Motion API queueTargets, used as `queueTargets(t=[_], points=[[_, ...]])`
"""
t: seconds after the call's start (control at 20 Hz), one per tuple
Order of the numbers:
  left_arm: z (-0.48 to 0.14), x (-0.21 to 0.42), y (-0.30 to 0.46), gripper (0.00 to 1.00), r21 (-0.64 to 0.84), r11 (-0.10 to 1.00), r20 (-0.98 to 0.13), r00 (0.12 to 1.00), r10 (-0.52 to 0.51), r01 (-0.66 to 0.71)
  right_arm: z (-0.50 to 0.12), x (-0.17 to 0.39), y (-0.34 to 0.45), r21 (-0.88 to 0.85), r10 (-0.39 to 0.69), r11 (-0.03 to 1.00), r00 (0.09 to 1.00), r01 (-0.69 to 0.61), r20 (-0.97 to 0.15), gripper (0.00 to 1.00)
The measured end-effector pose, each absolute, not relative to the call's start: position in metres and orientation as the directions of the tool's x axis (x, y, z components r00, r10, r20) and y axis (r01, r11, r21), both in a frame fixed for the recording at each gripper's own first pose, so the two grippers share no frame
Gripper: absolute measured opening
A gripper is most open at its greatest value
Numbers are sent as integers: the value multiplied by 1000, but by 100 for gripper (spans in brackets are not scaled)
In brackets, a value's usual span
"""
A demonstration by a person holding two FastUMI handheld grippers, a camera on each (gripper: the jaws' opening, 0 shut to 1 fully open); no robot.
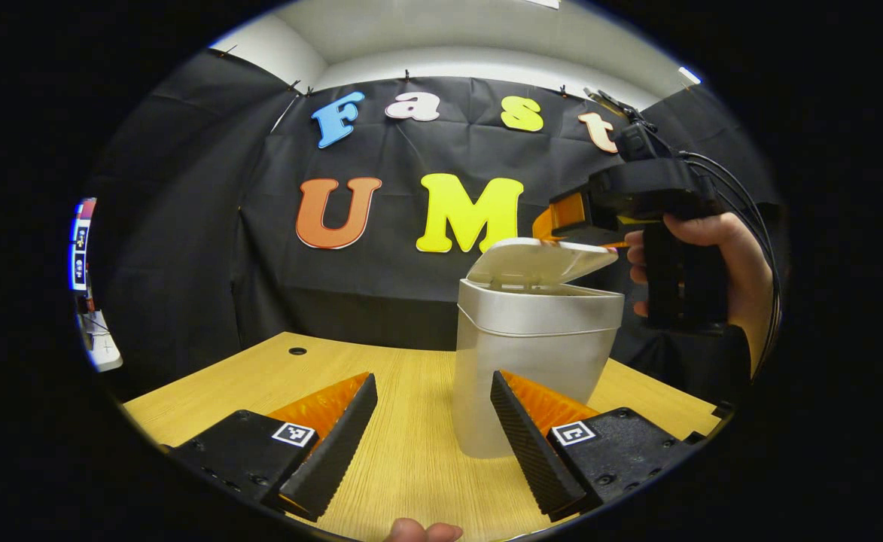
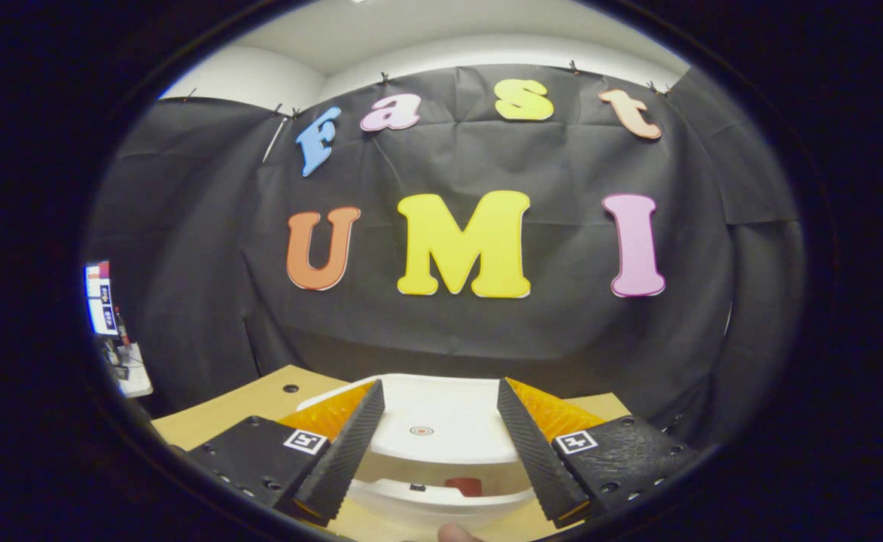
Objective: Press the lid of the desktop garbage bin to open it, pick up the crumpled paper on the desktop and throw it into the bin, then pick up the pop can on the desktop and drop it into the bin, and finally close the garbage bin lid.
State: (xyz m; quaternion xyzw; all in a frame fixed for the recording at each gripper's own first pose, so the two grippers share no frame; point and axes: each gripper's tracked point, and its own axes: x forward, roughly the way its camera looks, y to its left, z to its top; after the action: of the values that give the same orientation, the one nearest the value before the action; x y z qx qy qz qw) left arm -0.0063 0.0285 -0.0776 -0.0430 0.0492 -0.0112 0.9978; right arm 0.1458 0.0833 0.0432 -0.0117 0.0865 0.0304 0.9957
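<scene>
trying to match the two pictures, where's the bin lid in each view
Left gripper view: the white lid sits right of centre, tilted part-open atop the silver garbage bin, with the right gripper just above it.
Right gripper view: the lid is at bottom centre, seen from above between that gripper's own fingers.
Shared landmark: the round hole in the wooden desktop, left of the bin.
</scene>
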Motion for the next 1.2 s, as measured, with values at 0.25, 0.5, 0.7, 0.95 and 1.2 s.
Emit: queueTargets(t=[0.25, 0.5, 0.7, 0.95, 1.2], points=[[-77, -11, 33, 98, -91, 996, -98, 995, -15, 6, 14, 140, 81, 0, 68, 998, 973, -70, -222, 95], [-81, -11, 32, 98, -91, 996, -100, 995, -16, 7, 5, 139, 80, -18, 65, 997, 970, -71, -236, 96], [-83, -10, 32, 98, -94, 996, -101, 995, -23, 13, 4, 138, 80, -12, 73, 997, 971, -78, -226, 96], [-87, -10, 28, 98, -115, 993, -109, 993, -36, 23, -3, 138, 82, -54, 119, 990, 973, -132, -197, 99], [-83, -4, 21, 98, -124, 991, -97, 994, -53, 41, -10, 139, 77, -46, 141, 987, 972, -152, -188, 99]])
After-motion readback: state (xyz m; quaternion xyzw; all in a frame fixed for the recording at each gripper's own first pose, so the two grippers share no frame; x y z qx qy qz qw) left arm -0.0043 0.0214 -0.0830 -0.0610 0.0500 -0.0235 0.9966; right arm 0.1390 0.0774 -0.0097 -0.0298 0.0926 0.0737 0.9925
